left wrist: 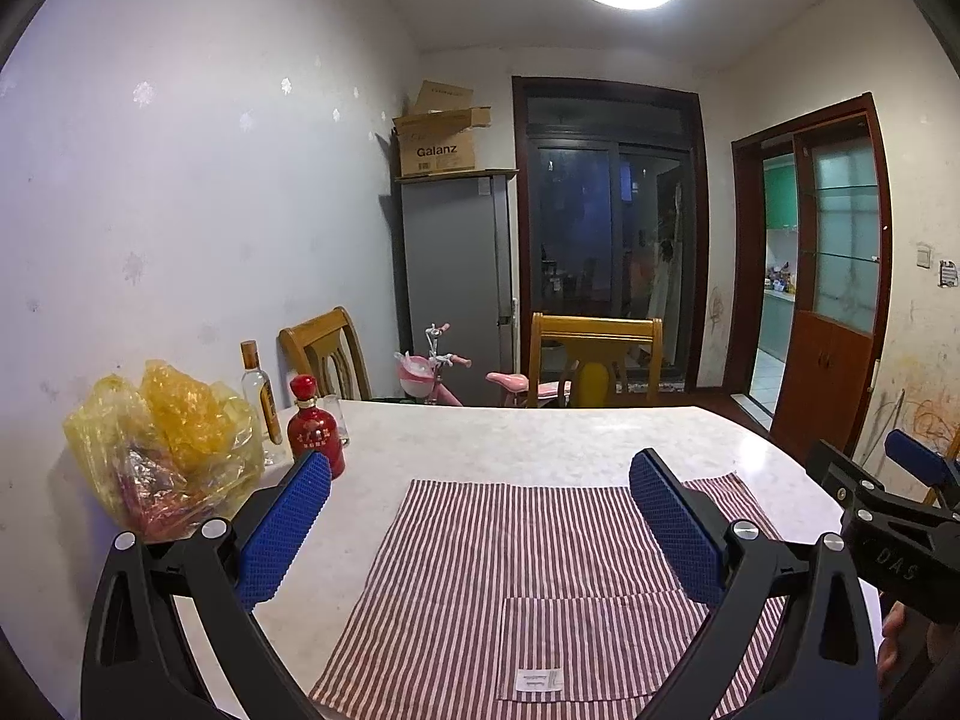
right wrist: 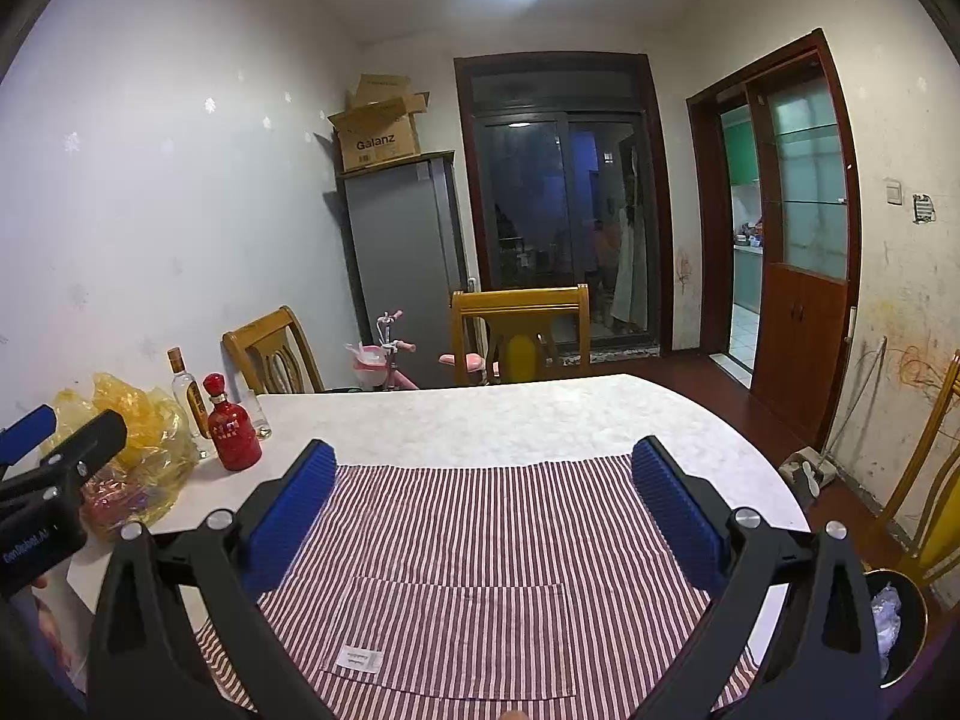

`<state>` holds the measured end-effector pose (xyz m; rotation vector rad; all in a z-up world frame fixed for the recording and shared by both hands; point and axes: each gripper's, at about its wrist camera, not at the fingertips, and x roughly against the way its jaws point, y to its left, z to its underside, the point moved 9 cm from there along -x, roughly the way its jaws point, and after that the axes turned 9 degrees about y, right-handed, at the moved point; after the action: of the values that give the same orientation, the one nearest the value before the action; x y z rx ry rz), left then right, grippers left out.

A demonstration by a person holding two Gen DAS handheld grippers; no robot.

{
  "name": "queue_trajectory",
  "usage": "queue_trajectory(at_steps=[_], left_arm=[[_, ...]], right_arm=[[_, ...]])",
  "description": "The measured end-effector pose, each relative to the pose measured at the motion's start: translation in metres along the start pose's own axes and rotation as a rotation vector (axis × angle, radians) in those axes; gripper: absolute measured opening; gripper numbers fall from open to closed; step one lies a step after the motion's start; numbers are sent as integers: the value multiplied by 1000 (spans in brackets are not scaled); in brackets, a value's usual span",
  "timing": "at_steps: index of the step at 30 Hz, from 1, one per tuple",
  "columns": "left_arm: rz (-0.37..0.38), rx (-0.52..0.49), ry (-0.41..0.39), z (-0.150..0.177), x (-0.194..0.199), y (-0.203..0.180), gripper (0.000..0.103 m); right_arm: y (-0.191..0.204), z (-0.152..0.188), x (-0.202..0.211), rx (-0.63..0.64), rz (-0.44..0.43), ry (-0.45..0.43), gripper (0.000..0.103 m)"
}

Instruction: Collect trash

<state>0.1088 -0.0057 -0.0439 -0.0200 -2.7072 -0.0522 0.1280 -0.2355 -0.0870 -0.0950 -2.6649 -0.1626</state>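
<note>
A red-and-white striped cloth [left wrist: 510, 576] [right wrist: 480, 564] lies flat on the white marble table [left wrist: 540, 438] [right wrist: 510, 414]. My left gripper [left wrist: 480, 516] is open and empty above the cloth's left part. My right gripper [right wrist: 483, 504] is open and empty above the cloth. A dark trash bin [right wrist: 900, 624] with crumpled white scraps inside stands on the floor at the table's right. A crumpled yellow plastic bag [left wrist: 162, 450] [right wrist: 132, 450] sits at the table's left edge by the wall.
A red bottle [left wrist: 315, 429] [right wrist: 233, 426], a clear bottle [left wrist: 259, 390] and a small glass [left wrist: 336, 420] stand beside the bag. Wooden chairs [left wrist: 594, 360] [right wrist: 519, 336] stand at the far side, with another chair [right wrist: 930, 480] at the right. A pink child's bicycle [left wrist: 444, 378] is behind.
</note>
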Motion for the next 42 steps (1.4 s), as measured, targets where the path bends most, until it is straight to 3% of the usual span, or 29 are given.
queue_trajectory(at_steps=[9, 20, 42], left_arm=[[-59, 23, 21, 1, -2, 4, 97], [40, 69, 30, 1, -7, 2, 97], [18, 44, 29, 2, -10, -1, 97]], right_arm=[[1, 0, -1, -4, -4, 4, 99], [3, 1, -6, -8, -14, 18, 99], [5, 2, -11, -14, -25, 26, 99]])
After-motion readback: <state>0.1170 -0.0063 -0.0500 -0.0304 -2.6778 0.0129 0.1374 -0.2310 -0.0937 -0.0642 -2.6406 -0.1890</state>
